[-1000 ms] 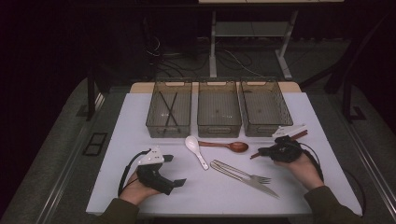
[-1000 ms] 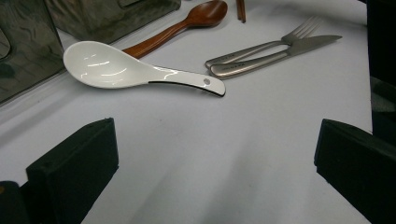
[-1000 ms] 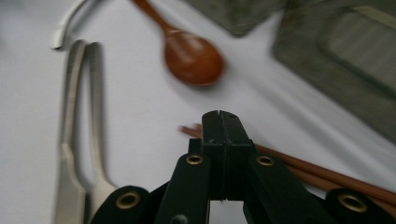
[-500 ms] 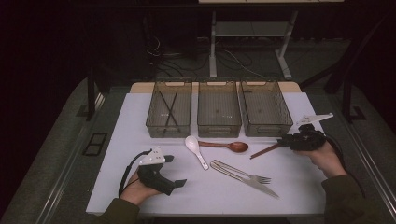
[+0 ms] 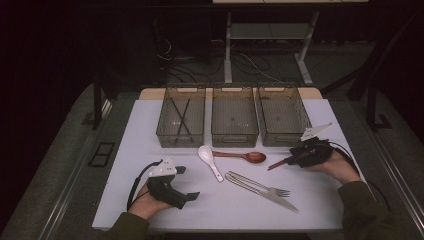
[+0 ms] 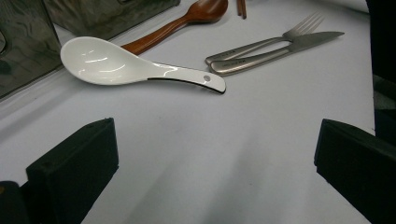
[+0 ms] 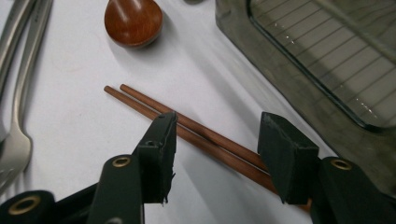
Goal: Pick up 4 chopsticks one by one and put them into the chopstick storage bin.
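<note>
A: Our right hand-held gripper has just been opening; its jaws now stand apart with the chopsticks lying between them on the worktop, and we see neither pad pressing them.

B: Just beyond the chopstick tips sits the brown spoon, with a tray beside our gripper. Our left hand-held gripper gapes wide, nothing in it; the white spoon lies ahead of it.

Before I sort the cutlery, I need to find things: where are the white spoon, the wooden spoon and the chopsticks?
white spoon (image 6: 100,63): left gripper view, on its bowl.
wooden spoon (image 7: 133,21): right gripper view, on its bowl.
chopsticks (image 7: 210,137): right gripper view, mid-shaft, between the jaws.
</note>
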